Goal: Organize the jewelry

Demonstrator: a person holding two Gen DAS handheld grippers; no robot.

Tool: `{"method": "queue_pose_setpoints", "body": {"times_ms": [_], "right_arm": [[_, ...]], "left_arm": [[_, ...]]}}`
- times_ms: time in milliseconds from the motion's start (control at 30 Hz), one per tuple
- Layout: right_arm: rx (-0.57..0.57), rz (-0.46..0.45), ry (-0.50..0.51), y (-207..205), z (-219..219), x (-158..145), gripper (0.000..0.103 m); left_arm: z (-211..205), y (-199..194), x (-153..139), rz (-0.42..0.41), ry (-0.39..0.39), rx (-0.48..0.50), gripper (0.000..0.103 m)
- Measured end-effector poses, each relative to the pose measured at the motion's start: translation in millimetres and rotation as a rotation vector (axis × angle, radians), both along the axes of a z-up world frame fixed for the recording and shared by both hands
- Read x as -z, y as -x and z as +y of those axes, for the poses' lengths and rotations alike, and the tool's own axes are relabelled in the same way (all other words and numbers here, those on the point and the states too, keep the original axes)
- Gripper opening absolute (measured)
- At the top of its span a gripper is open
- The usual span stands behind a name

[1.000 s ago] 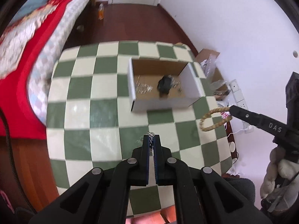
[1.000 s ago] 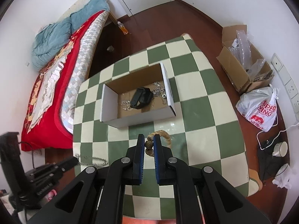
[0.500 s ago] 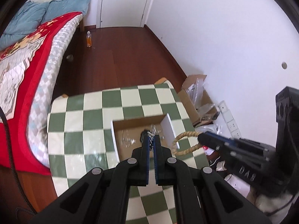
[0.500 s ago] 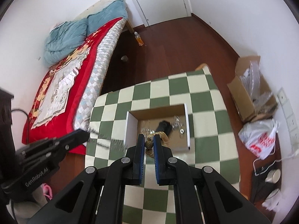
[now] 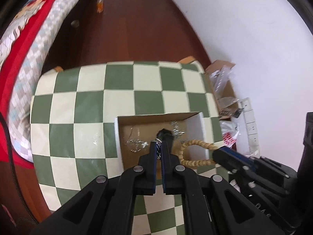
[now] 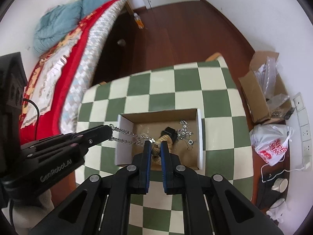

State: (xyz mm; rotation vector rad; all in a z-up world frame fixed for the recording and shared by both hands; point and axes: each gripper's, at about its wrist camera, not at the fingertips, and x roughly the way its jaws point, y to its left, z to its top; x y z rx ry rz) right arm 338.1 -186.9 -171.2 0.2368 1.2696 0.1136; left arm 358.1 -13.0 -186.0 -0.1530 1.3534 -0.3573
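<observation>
An open cardboard box (image 5: 203, 126) (image 6: 199, 135) sits on the green-and-cream checked table (image 5: 78, 107) (image 6: 215, 98). Inside lie silver chains (image 5: 137, 143) (image 6: 183, 131) and a black watch (image 5: 164, 134) (image 6: 170, 131). My left gripper (image 5: 158, 146) (image 6: 109, 132) is shut on a silver chain (image 6: 127, 137) that hangs over the box's left wall. My right gripper (image 6: 156, 146) (image 5: 217, 153) is shut on a tan beaded bracelet (image 5: 195, 153) (image 6: 156, 150), held above the box.
A bed with a red cover (image 6: 49, 68) stands left of the table. On the floor to the right are a carton with plastic bags (image 6: 260, 90), a white shopping bag (image 6: 272, 146) and wall sockets (image 6: 303, 125). An orange bottle (image 5: 99, 4) stands on the wood floor.
Both grippers have come lower and closer over the box, each still holding its piece. The chain and bracelet now hang above the box opening.
</observation>
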Motion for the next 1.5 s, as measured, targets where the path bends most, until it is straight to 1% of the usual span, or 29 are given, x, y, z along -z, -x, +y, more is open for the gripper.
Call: {"method": "queue_pose_setpoints", "body": {"times_ms": [33, 100, 167, 233, 267, 300, 333, 367, 400, 433, 467, 500, 533, 567, 600, 633, 700, 800, 867, 1000, 1100, 1200, 1300, 1400, 1500], "right_arm": [[0.010, 0.018, 0.000, -4, -2, 9, 0.010], [0.013, 0.054, -0.001, -11, -5, 22, 0.010], [0.021, 0.081, 0.031, -18, -7, 34, 0.010], [0.024, 0.103, 0.039, -22, -7, 41, 0.011], [0.020, 0.122, 0.055, -24, -8, 45, 0.011], [0.015, 0.132, 0.057, -25, -9, 47, 0.014], [0.013, 0.156, 0.061, -26, -10, 52, 0.028], [0.015, 0.166, 0.067, -26, -11, 53, 0.039], [0.014, 0.173, 0.077, -26, -12, 53, 0.057], [0.012, 0.175, 0.078, -26, -13, 53, 0.067], [0.010, 0.175, 0.087, -24, -13, 53, 0.070], [0.006, 0.173, 0.102, -23, -13, 51, 0.073], [-0.001, 0.172, 0.120, -21, -12, 49, 0.078], [-0.004, 0.172, 0.144, -18, -12, 48, 0.082], [-0.007, 0.172, 0.165, -15, -11, 47, 0.092], [-0.012, 0.172, 0.179, -14, -10, 46, 0.099], [-0.022, 0.176, 0.234, -9, -7, 46, 0.100], [-0.022, 0.181, 0.271, 1, -7, 50, 0.103], [-0.009, 0.179, 0.285, 8, -9, 52, 0.103], [0.015, 0.164, 0.295, 21, -15, 53, 0.103], [0.032, 0.142, 0.280, 33, -18, 48, 0.103], [0.038, 0.114, 0.279, 44, -17, 40, 0.103], [0.049, 0.081, 0.258, 57, -19, 25, 0.103], [0.063, 0.026, 0.247, 73, -22, 0, 0.103], [0.071, -0.026, 0.248, 87, -23, -25, 0.103]], "left_arm": [[0, -2, 3, 0.009, -0.001, -0.002, 0.002], [1, -7, 14, 0.054, -0.002, -0.018, 0.002], [4, -11, 19, 0.080, -0.010, -0.045, 0.002], [5, -14, 19, 0.089, -0.035, -0.060, 0.003], [5, -14, 15, 0.075, -0.058, -0.070, 0.005], [5, -15, 13, 0.065, -0.078, -0.074, 0.005], [5, -15, 10, 0.056, -0.096, -0.078, 0.007], [6, -14, 5, 0.040, -0.111, -0.086, 0.007], [7, -14, 2, 0.026, -0.126, -0.094, 0.009], [8, -12, -2, 0.006, -0.156, -0.098, 0.018], [8, -11, -4, -0.010, -0.181, -0.101, 0.037], [10, -8, -7, -0.032, -0.206, -0.110, 0.050], [12, -6, -9, -0.046, -0.227, -0.122, 0.077], [15, -3, -10, -0.062, -0.256, -0.135, 0.089], [17, 1, -11, -0.078, -0.278, -0.148, 0.089], [20, 6, -10, -0.086, -0.294, -0.157, 0.090], [24, 13, -6, -0.076, -0.310, -0.166, 0.102], [29, 25, 3, -0.065, -0.338, -0.182, 0.103], [33, 32, 6, -0.070, -0.343, -0.194, 0.103], [39, 51, 6, -0.105, -0.383, -0.211, 0.103], [40, 66, 0, -0.131, -0.390, -0.213, 0.103], [41, 82, -13, -0.167, -0.413, -0.217, 0.103], [44, 99, -30, -0.200, -0.401, -0.226, 0.103], [45, 117, -53, -0.242, -0.387, -0.238, 0.103], [47, 135, -79, -0.288, -0.358, -0.248, 0.103]]}}
